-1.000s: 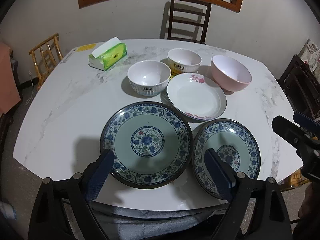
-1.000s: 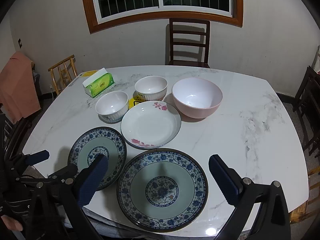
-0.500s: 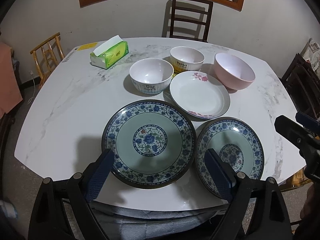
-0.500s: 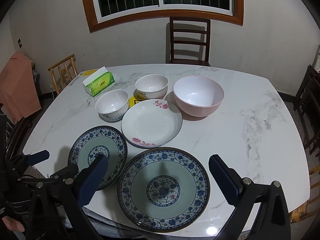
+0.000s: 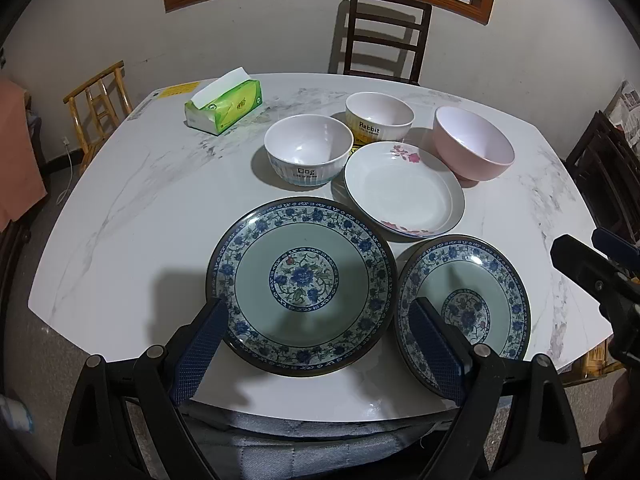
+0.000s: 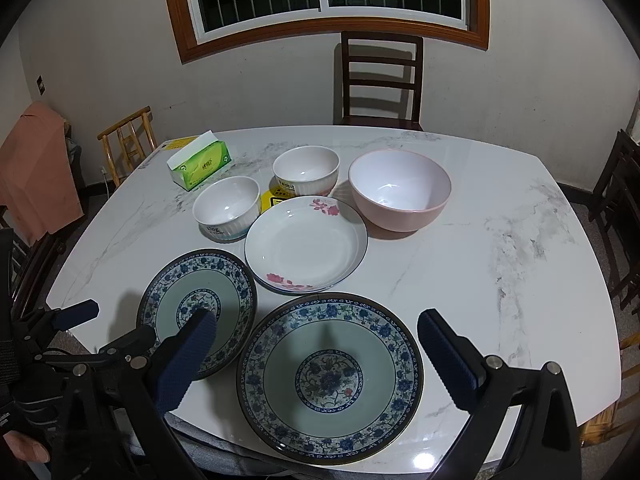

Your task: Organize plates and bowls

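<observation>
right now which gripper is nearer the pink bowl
Right. The right gripper hovers over the near table edge on the pink bowl's side; the left gripper is farther, across both blue plates, toward the tissue box side.

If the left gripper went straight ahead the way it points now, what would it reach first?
Most likely the blue-patterned plate lying between the open fingers of the left gripper. Its near rim comes first, though height above the table is hard to judge.

"Dog" marks the ribbed bowl (image 5: pixel 307 154); "Rabbit" the yellow-banded bowl (image 5: pixel 378 117).
</observation>
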`<state>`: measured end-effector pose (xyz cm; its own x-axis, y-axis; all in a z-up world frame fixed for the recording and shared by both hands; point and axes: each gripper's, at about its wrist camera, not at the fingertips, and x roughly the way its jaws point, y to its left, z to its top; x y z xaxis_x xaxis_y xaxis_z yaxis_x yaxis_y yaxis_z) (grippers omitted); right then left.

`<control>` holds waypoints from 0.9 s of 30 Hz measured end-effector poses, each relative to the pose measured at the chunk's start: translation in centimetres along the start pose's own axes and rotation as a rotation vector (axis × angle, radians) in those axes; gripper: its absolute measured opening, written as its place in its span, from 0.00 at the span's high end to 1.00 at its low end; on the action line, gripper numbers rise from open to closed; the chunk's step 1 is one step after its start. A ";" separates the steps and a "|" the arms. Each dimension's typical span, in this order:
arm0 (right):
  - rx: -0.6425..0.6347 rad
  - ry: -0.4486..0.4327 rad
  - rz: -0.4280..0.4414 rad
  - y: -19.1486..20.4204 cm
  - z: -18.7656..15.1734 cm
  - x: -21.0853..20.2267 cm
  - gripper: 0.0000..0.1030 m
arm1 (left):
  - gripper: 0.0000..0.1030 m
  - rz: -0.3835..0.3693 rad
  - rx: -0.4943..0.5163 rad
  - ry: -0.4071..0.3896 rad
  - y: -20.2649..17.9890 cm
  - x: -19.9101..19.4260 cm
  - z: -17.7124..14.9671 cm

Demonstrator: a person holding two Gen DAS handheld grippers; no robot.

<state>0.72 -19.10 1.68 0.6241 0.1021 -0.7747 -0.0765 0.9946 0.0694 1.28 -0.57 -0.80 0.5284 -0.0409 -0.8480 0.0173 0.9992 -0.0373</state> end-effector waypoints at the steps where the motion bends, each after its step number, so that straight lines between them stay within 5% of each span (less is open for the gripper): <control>1: 0.000 -0.001 -0.001 0.0 0.0 0.0 0.00 | 0.13 0.001 0.001 0.000 0.0 0.0 0.0; 27: -0.004 0.014 0.009 0.2 -0.2 0.6 0.00 | 0.13 0.024 0.001 0.013 0.2 0.4 -0.4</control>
<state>0.89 -18.87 1.11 0.6121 0.1108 -0.7830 -0.0854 0.9936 0.0739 1.20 -0.35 -1.38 0.5174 -0.0167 -0.8556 0.0054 0.9999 -0.0163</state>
